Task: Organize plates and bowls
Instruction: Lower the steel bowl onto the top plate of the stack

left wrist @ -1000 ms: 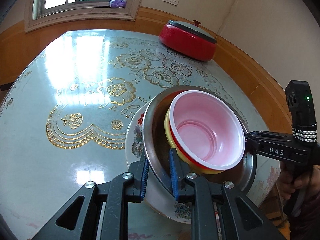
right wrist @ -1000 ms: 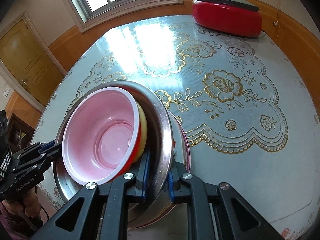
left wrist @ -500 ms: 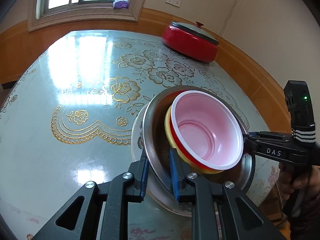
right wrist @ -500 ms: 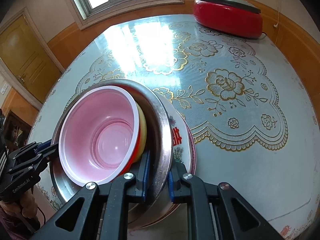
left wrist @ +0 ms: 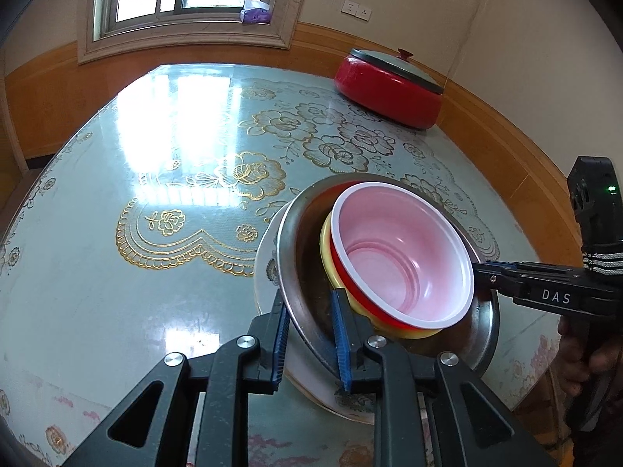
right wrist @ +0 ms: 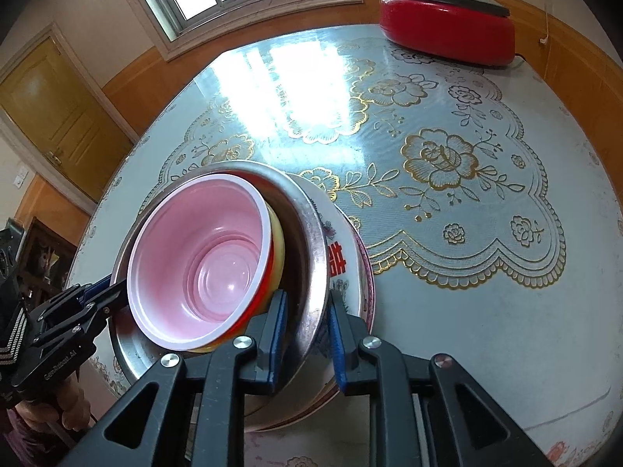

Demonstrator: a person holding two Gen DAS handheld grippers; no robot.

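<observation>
A steel bowl point(left wrist: 300, 272) point(right wrist: 311, 241) holds a yellow bowl point(left wrist: 326, 249) point(right wrist: 277, 249) and, nested in it, a red bowl with a pink inside point(left wrist: 397, 257) point(right wrist: 202, 264). The steel bowl sits over a white flowered plate point(left wrist: 268, 268) point(right wrist: 344, 260) near the table's front edge. My left gripper point(left wrist: 309, 334) is shut on the steel bowl's rim at one side. My right gripper point(right wrist: 305, 334) is shut on the rim at the opposite side; it also shows in the left wrist view point(left wrist: 481, 268). The left gripper shows in the right wrist view point(right wrist: 109, 292).
A red electric pot with a grey lid point(left wrist: 389, 85) point(right wrist: 447, 19) stands at the far corner of the table. The table point(left wrist: 155, 155) point(right wrist: 467, 194) has a pale cloth with gold flowers. A window and a wood-panelled wall lie behind.
The steel bowl with its nested bowls has shifted a little off the plate, so more of the plate shows. Both grippers stay shut on the rim.
</observation>
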